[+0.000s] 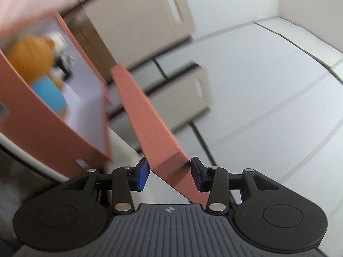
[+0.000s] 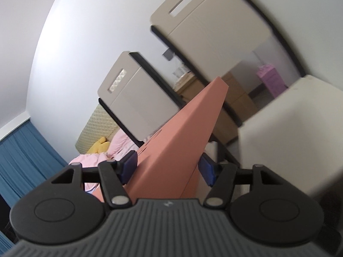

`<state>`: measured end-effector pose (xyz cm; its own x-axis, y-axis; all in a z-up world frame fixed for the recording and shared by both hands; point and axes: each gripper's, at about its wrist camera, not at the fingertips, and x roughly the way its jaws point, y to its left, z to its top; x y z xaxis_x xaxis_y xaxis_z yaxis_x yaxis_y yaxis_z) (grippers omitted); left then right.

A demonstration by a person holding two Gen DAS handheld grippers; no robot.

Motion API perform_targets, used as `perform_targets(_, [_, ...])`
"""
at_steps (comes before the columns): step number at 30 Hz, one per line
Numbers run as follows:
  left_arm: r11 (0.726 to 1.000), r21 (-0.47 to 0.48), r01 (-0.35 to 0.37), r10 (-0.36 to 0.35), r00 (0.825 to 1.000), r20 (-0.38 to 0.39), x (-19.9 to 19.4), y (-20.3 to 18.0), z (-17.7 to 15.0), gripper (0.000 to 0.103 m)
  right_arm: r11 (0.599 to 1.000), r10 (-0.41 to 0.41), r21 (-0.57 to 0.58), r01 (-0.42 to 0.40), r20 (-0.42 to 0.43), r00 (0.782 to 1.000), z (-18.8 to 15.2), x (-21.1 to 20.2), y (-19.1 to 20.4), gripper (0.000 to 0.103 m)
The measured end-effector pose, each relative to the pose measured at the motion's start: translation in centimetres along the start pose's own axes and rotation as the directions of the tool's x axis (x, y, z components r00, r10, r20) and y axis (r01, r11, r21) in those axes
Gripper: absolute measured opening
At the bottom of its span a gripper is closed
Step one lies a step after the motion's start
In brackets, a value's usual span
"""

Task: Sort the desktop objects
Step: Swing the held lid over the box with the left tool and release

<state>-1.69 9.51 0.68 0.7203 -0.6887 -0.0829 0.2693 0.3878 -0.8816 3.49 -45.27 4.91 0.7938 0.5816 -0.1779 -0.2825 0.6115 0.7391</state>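
Both grippers are pointing roughly level, tilted, at an orange storage box [image 1: 51, 128]. The left gripper [image 1: 169, 176] is clamping one wall between its fingers, the right gripper [image 2: 166, 171] another. A teddy bear [image 1: 36, 64] is lying inside the box.

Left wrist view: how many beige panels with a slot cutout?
2. The upper panel is at top centre, behind the orange box; the lower panel is mid-frame, just right of the orange lid. Others may be hidden behind the box.
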Motion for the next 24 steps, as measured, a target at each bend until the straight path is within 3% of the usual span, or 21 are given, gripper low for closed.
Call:
perform_targets(5, [0.989,0.01,-0.147,0.144,0.979,0.144,-1.0,1.9,4.8,0.048,0.998,0.061,-0.019,-0.062,-0.042,0.997,-0.4,10.7,1.1,0.063])
perform_targets(12, [0.958,-0.035,-0.286,0.284,0.914,0.29,-0.8,5.2,8.8,0.049,0.992,0.124,0.017,-0.122,-0.136,0.983,-1.3,23.8,-0.2,0.063])
perform_targets(19, [0.93,0.026,-0.368,0.333,0.868,0.367,-1.3,6.4,8.6,0.051,0.987,0.152,-0.018,-0.157,-0.159,0.976,-3.4,26.5,0.0,0.067])
perform_targets(20, [0.918,0.042,-0.395,0.351,0.855,0.382,-1.3,6.4,8.3,0.049,0.988,0.151,0.006,-0.152,-0.164,0.975,-4.1,26.6,-0.5,0.067])
perform_targets(23, [0.856,0.124,-0.501,0.392,0.787,0.477,-1.7,5.3,6.7,0.049,0.99,0.137,0.052,-0.129,-0.212,0.968,-5.7,27.4,-1.9,0.067])
perform_targets(24, [0.857,0.15,-0.493,0.365,0.786,0.499,-1.8,4.9,6.3,0.049,0.993,0.121,0.02,-0.12,-0.237,0.964,-6.2,27.9,-1.8,0.066])
